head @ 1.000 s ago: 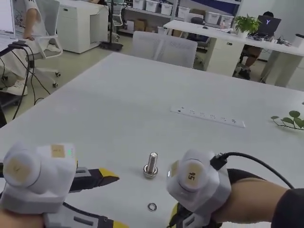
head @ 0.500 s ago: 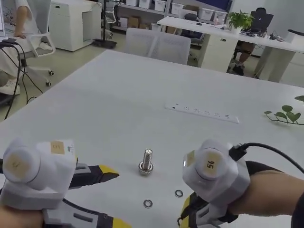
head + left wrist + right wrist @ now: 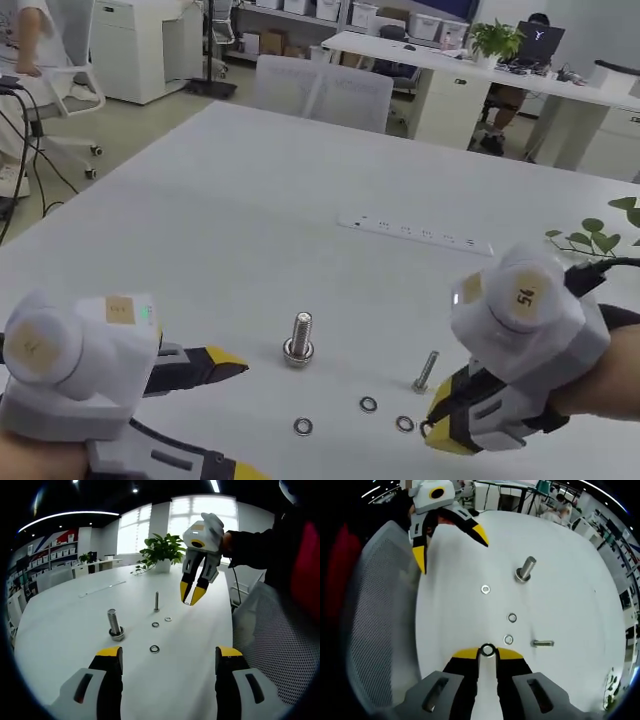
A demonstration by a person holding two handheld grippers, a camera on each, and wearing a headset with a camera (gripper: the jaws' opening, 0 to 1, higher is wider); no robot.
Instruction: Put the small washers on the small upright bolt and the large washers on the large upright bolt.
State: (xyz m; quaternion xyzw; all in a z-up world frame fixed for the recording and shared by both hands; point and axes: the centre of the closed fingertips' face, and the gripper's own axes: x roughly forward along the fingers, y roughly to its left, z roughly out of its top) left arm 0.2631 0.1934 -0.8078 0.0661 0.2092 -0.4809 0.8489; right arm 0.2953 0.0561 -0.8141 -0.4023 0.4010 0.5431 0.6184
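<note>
The large bolt [image 3: 297, 338] [image 3: 114, 624] [image 3: 525, 569] stands upright with a washer round its base. To its right stands the thin small bolt [image 3: 426, 371] [image 3: 156, 601] [image 3: 542, 643]. Three loose washers lie in front of them: one [image 3: 303, 427] [image 3: 154, 649] [image 3: 485, 588] nearest the left gripper, two [image 3: 368, 404] [image 3: 404, 424] near the small bolt. My right gripper [image 3: 435, 425] [image 3: 488, 653] hangs just right of those two, shut on a washer [image 3: 488, 650]. My left gripper [image 3: 240, 420] [image 3: 169, 652] stays open at the lower left, jaws wide apart and empty.
A white power strip [image 3: 412, 233] lies further back on the white table [image 3: 250, 200]. Plant leaves [image 3: 598, 236] reach in at the right edge. A mesh chair [image 3: 380, 630] stands at the table's near side. Desks and chairs fill the room behind.
My right gripper has swung right and away from the large bolt, uncovering the small bolt and two washers. The left gripper has stayed put. The head camera has tilted slightly.
</note>
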